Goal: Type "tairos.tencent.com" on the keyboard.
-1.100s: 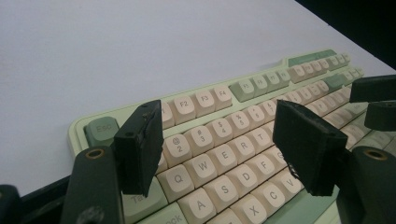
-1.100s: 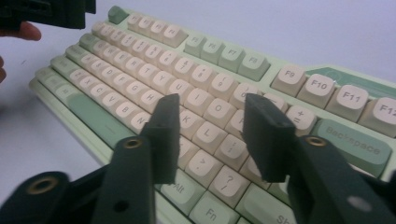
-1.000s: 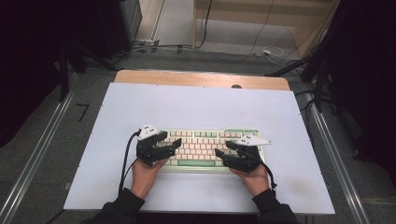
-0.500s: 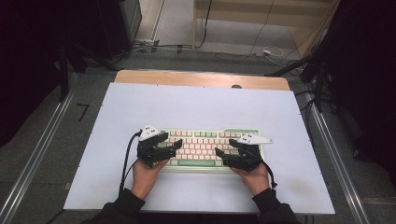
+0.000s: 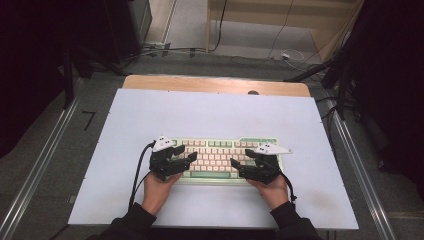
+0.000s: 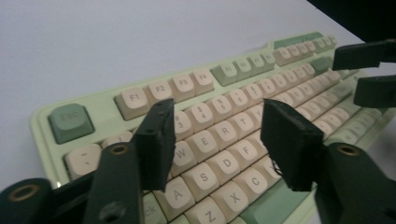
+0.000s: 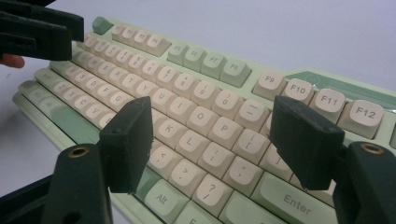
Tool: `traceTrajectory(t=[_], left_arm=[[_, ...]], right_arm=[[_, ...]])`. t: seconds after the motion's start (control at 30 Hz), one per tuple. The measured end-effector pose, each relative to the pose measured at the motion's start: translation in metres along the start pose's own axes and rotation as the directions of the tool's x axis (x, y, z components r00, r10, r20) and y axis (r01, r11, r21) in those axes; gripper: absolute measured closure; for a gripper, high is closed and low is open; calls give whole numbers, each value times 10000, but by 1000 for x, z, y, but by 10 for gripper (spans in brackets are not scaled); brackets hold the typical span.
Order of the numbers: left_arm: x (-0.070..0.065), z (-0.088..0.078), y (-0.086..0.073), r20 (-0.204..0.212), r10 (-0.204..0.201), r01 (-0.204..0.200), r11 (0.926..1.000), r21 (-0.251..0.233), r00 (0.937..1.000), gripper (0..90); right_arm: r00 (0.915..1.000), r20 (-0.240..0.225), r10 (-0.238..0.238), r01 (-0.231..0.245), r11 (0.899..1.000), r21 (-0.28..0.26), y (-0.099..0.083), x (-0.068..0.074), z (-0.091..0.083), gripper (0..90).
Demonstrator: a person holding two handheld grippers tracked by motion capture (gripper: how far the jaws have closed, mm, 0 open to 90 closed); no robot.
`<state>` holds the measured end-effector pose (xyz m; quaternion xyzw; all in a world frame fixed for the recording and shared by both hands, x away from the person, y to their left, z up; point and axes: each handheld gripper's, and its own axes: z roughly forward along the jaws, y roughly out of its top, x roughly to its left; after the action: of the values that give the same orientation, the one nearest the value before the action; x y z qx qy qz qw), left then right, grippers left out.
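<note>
A pale green keyboard (image 5: 220, 155) with cream keys lies on the white table mat, near its front edge. My left gripper (image 5: 189, 154) hovers over the keyboard's left half, jaws pointing right. In the left gripper view, its jaws (image 6: 217, 126) are open above the letter keys (image 6: 224, 133); they have just been closing, with nothing between them. My right gripper (image 5: 235, 166) hovers over the right half, pointing left. Its open jaws (image 7: 212, 121) stand above the keys near Enter (image 7: 294, 203), having just opened a little, with nothing between them either.
The white mat (image 5: 210, 115) stretches far beyond the keyboard, with a wooden table edge (image 5: 215, 84) behind it. Metal rails (image 5: 40, 165) run along both sides. Cables lie on the floor (image 5: 250, 50) at the back. Each gripper's cable trails toward the front.
The left gripper's jaws stand a little closer together than before. Both hands have stayed where they were over the keyboard.
</note>
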<state>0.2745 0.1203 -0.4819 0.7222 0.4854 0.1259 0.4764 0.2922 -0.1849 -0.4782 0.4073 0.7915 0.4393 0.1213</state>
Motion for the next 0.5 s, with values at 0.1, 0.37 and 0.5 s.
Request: traceTrajectory(t=[0.1,0.37,0.5], left_arm=[[-2,1,-1,419,162,-170,9997,183,9990,652],[-12,10,-6,840,508,-604,9913,1168,9952,900],[-15,13,-8,969,537,-679,9865,1492,9938,900]], right_arm=[[10000,-5,3,-3,10000,4,0,0,0,287],[10000,-13,17,-17,10000,-3,0,0,0,291],[10000,-24,8,-8,10000,1,0,0,0,294]])
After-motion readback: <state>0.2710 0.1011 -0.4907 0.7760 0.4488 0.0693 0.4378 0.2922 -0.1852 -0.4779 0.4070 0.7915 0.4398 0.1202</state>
